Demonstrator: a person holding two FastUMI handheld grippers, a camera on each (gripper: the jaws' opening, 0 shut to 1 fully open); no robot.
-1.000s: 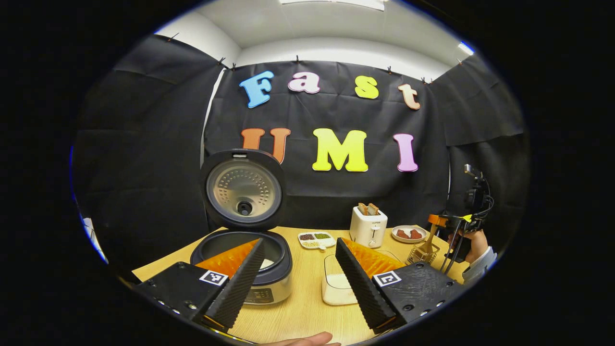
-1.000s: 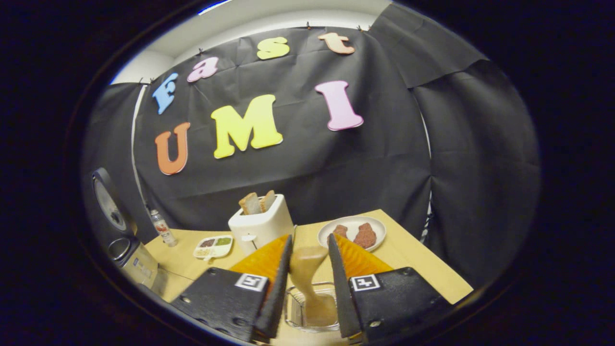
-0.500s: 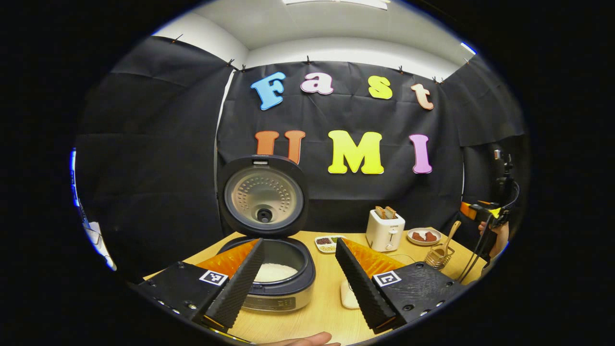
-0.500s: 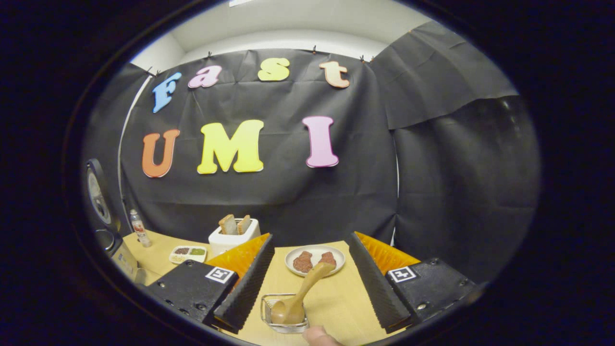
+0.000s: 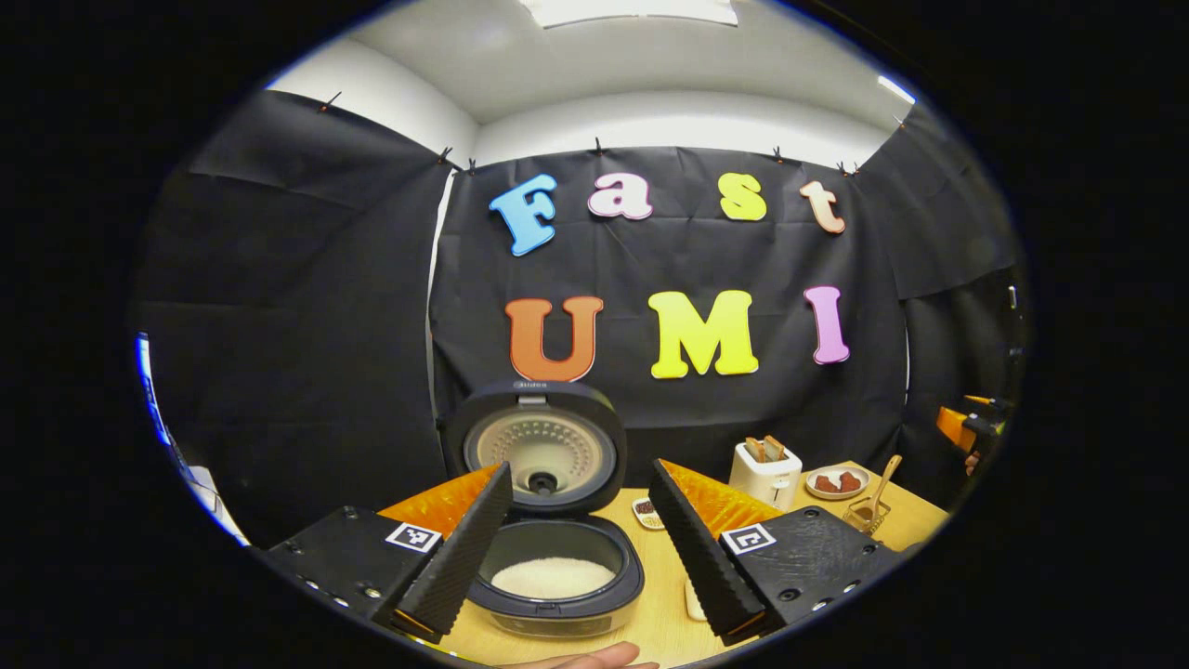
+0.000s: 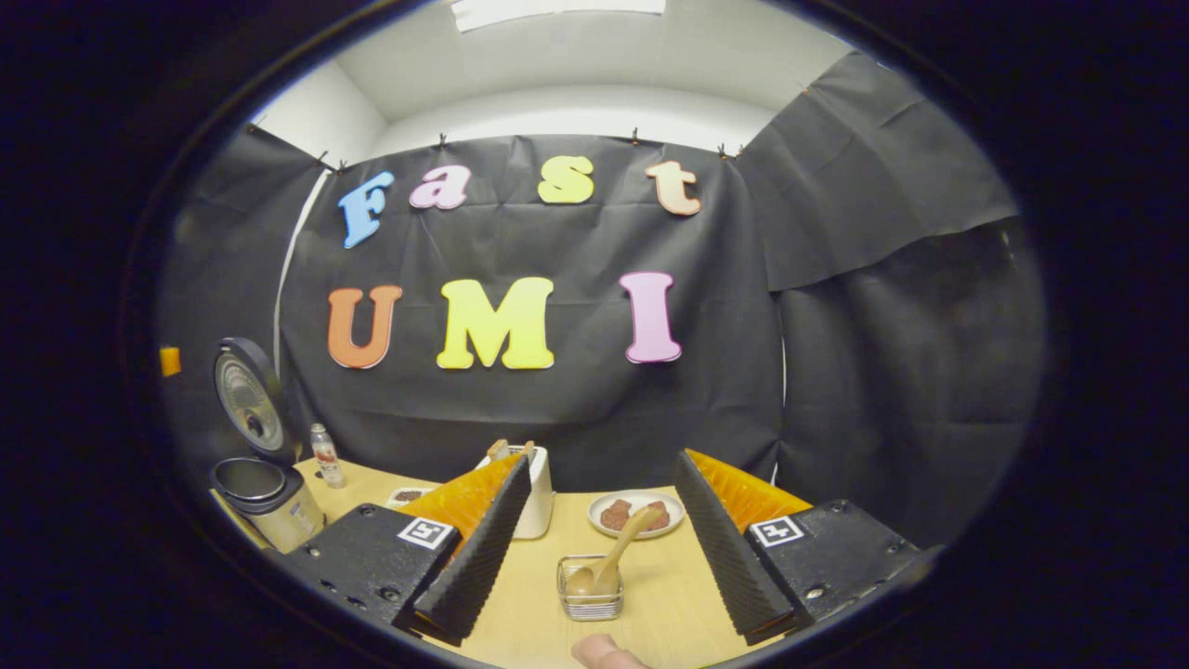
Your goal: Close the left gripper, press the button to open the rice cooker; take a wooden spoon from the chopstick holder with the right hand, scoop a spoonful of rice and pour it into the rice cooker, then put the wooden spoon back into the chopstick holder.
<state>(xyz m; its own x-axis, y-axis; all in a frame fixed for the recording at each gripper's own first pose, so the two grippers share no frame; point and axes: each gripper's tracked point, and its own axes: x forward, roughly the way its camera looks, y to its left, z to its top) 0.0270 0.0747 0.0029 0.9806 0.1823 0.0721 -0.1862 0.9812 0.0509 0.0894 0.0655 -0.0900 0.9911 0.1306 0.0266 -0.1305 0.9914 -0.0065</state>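
Booth: black cloth walls, light wooden table (image 6: 669,595).
Item 1: black-and-silver round rice cooker (image 5: 555,581), lid up, white rice seen in pot (left gripper view); at far left in right gripper view.
Item 2: pale wooden spoon (image 6: 613,562), set bowl-down in small wire-mesh chopstick holder (image 6: 589,602), handle leaning toward back.
Item 3: right gripper (image 6: 604,548), fingers spread wide, nothing held, spoon apart from both.
Item 4: left gripper (image 5: 581,548), likewise spread, empty.
Step judged: last one, spoon returned; task appeared approx. complete. Next: none required, or withdrawal w/o knocking holder.
Views compared: rice in pot was shown by left gripper view; spoon seating was shown close by right gripper view.
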